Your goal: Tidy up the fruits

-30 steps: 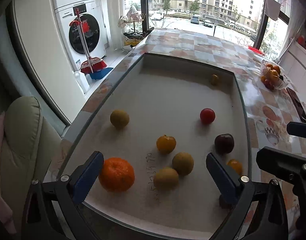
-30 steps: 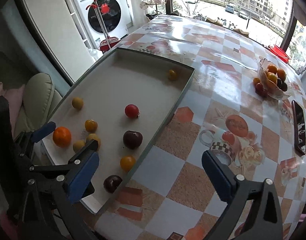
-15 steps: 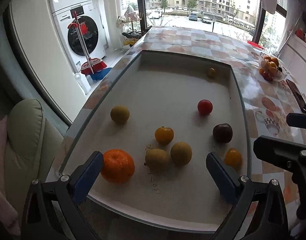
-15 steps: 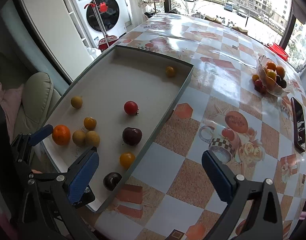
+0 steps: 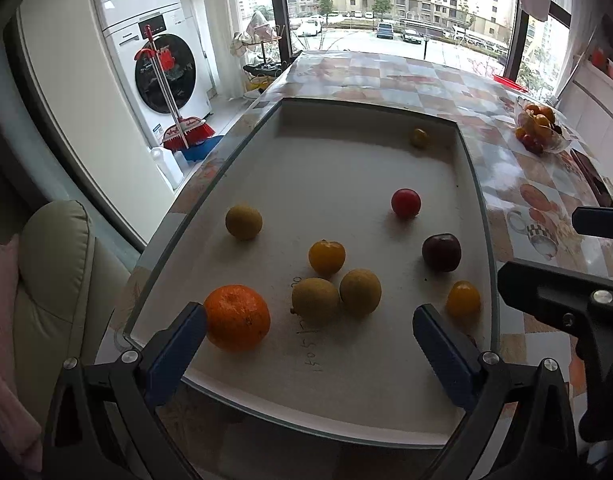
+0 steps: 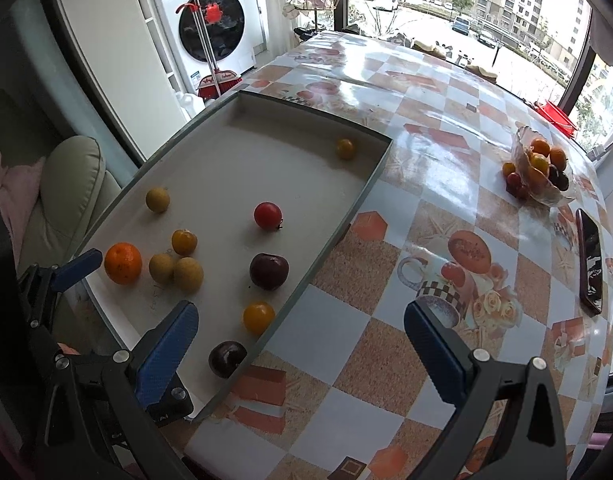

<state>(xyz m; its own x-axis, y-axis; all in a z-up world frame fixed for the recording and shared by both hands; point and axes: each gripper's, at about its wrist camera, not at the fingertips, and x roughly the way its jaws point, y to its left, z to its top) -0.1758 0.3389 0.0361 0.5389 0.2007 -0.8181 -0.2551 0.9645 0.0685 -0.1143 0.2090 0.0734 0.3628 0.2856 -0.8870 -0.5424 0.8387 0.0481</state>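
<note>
Fruits loose in tray: orange at 7 o'clock, red tomato at 1, dark plum at 3. Left gripper and right gripper both released, empty. Bare desk right of tray.

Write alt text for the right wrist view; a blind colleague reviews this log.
The open right gripper hovers over a checkered table beside a shallow tray of scattered fruit, including an orange and red tomato. A glass fruit bowl sits far right.
</note>
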